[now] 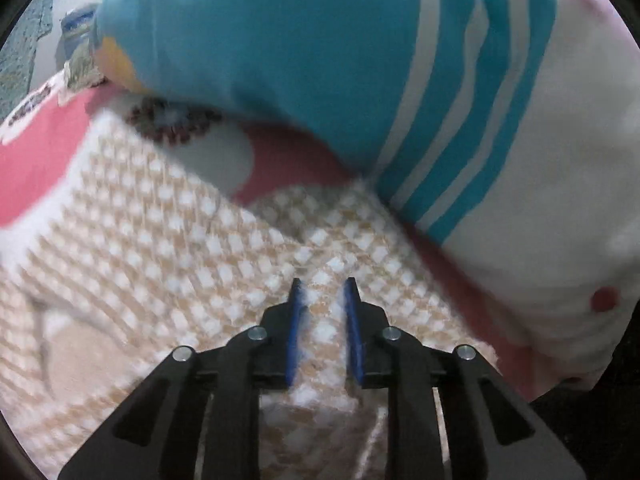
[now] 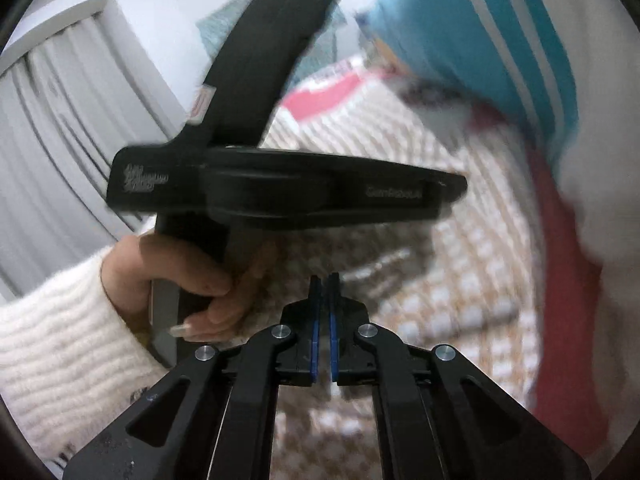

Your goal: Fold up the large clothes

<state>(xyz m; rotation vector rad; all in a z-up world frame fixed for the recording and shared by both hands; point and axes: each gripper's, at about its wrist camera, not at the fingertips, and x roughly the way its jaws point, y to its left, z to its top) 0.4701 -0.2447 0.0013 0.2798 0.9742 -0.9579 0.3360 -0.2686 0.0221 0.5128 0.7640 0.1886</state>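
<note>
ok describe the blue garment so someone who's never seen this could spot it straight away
Start from the beige and white checked blanket that fills most of the left wrist view. Beyond its far edge lies a heap of cloth, and the blue garment sits on top. It alone is bright turquoise with white stripes, unlike the pink and white fabric beside it.

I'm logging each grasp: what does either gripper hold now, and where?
Nothing: the left gripper is open over the checked cloth, and the right gripper is shut on nothing.

Checked blanket (image 1: pixel 168 240) and teal garment (image 1: pixel 280 60) cover the bed (image 1: pixel 40 136)
</note>
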